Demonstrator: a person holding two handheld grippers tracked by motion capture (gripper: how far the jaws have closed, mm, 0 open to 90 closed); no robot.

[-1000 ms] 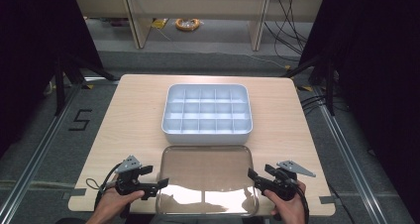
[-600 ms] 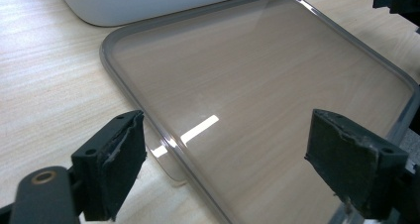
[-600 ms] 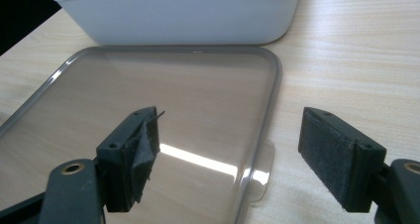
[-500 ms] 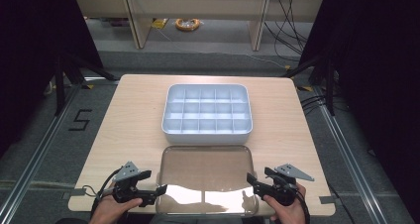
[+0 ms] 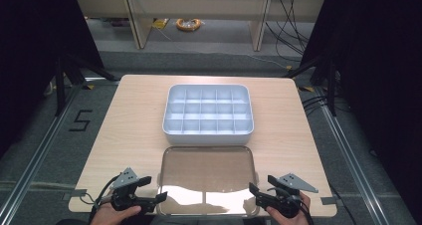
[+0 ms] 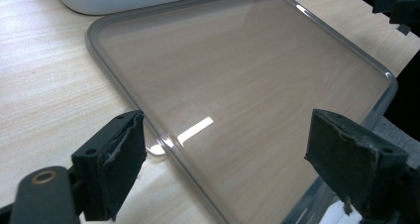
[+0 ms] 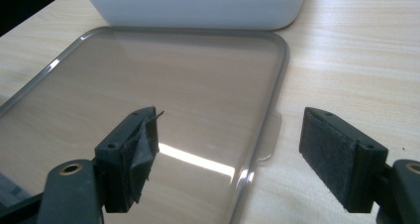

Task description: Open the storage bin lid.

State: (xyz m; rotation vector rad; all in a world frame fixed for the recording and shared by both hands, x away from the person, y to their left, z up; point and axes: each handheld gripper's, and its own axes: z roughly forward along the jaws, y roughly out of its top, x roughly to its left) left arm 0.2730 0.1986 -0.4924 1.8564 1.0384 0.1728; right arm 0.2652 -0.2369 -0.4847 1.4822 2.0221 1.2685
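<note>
The table (image 5: 129, 120) is pale wood with fine lines in it, and it looks smooth and not shiny. The lid (image 5: 209, 177) by the table's near edge is clear plastic, very smooth and shiny, with a bright patch of light on it, and the box (image 5: 207, 114) behind it is white plastic that looks smooth and dull. The left gripper (image 6: 225, 169) and right gripper (image 7: 230, 167) are black plastic with rough, worn, dull pads (image 6: 121, 159).

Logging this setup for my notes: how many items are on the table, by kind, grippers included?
White divided organiser box: 1
Clear lid: 1
Handheld grippers: 2, left gripper and right gripper
Total: 4
</note>
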